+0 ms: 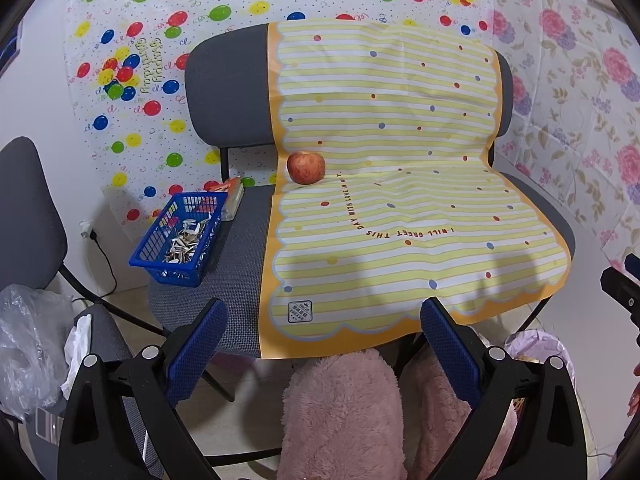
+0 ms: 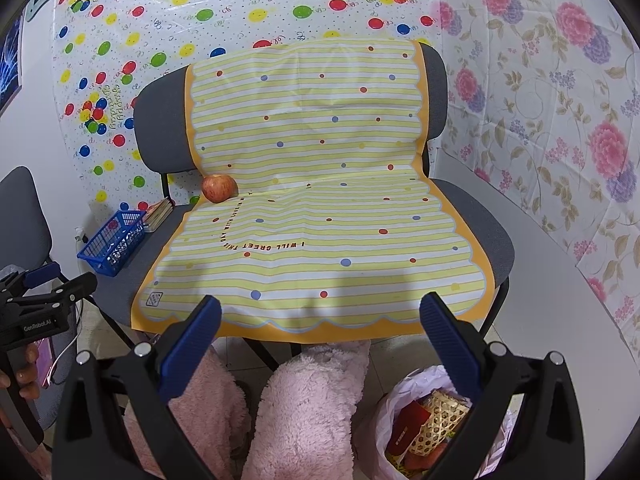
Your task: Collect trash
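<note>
I see the trash bag (image 2: 416, 432) at the lower right of my right wrist view, a pale plastic bag on the floor holding a red packet, a woven yellow piece and other scraps I can't quite make out. In the left wrist view its rim (image 1: 536, 344) peeks out at lower right. My right gripper (image 2: 320, 320) stands wide, holding nothing, above the pink fuzzy legs (image 2: 304, 408) of the person. My left gripper (image 1: 324, 324) is also spread wide and empty.

Ahead, a yellow striped sheet (image 1: 384, 184) drapes over the grey chair (image 1: 228, 92), back and seat alike. An apple (image 1: 306, 167) sits upright on the sheet near its left edge, at centre left of the frame. Left of the sheet, on bare seat fabric, a blue basket (image 1: 180, 240) holds what look like seed shells. A clear plastic bag (image 1: 28, 344) lies at the lower left.
</note>
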`<state>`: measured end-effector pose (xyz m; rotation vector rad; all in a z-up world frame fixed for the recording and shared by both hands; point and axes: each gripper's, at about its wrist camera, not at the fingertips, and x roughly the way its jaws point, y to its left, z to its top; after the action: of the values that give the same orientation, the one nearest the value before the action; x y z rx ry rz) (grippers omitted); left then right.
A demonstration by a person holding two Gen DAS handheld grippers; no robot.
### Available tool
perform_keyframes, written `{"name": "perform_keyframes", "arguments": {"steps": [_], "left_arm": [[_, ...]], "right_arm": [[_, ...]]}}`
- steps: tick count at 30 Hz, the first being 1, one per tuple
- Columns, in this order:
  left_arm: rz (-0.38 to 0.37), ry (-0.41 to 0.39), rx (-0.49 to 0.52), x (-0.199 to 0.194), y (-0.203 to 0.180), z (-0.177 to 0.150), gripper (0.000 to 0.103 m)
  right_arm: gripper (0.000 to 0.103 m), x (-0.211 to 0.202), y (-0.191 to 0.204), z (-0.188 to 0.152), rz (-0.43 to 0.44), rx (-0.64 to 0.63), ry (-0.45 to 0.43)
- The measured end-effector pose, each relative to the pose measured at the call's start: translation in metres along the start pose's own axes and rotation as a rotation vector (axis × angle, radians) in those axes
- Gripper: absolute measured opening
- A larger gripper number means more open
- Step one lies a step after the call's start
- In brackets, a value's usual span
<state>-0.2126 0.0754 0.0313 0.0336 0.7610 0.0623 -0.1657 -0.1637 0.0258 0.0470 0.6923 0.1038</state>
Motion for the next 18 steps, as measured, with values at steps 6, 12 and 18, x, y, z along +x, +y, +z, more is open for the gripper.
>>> {"name": "perform_keyframes", "arguments": {"steps": [6, 12, 18], "left_arm": [[-0.001, -0.002, -0.004, -0.002, 0.000, -0.001, 0.096], [-0.002, -0.002, -0.003, -0.001, 0.000, 0.000, 0.096], [-0.045, 0.003, 0.010, 0.026, -0.002, 0.001, 0.096]], "right_arm": [[0.097, 0.000, 0.001, 0.000, 0.000, 0.001, 0.001], [0.097, 0.001, -0.001, 0.000, 0.000, 0.005, 0.004], [0.097, 0.008, -0.006, 0.001, -0.011, 0.013, 0.014]]}}
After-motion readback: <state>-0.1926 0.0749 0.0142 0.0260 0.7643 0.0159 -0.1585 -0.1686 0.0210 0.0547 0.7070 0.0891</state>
